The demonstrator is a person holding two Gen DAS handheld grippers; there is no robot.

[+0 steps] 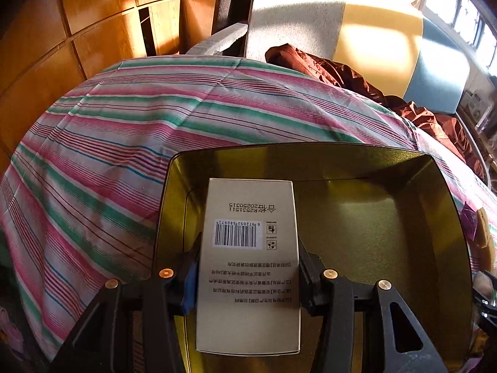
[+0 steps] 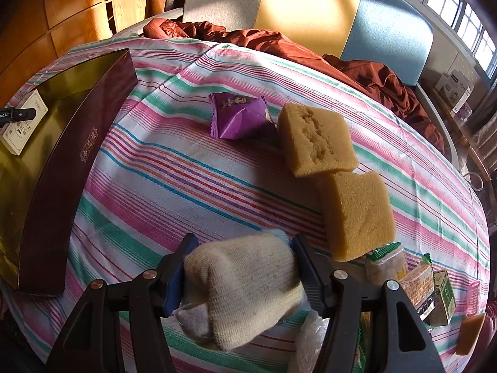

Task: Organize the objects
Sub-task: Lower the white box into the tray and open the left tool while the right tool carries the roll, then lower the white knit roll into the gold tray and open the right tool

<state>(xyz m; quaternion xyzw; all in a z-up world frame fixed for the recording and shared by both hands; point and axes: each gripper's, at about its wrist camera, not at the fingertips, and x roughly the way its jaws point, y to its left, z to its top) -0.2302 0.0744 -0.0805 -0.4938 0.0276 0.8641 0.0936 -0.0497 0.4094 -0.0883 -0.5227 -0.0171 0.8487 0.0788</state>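
Note:
My left gripper (image 1: 248, 248) is shut on a white carton with a barcode (image 1: 248, 264) and holds it over the open gold-lined box (image 1: 372, 217). That box (image 2: 62, 155), dark maroon outside, lies at the left in the right wrist view, with the carton (image 2: 23, 121) and a left finger inside it. My right gripper (image 2: 242, 248) is shut on a cream knitted bundle (image 2: 245, 286) above the striped cloth. Two tan sponge blocks (image 2: 316, 140) (image 2: 357, 214) and a purple snack packet (image 2: 239, 115) lie ahead of it.
The striped cloth (image 1: 124, 124) covers a round table. Small cartons and packets (image 2: 428, 286) crowd the right front edge. A rust-red garment (image 2: 357, 62) lies at the far edge before a grey, yellow and blue cushion (image 2: 310, 0). Wooden cabinets (image 1: 62, 31) stand at the left.

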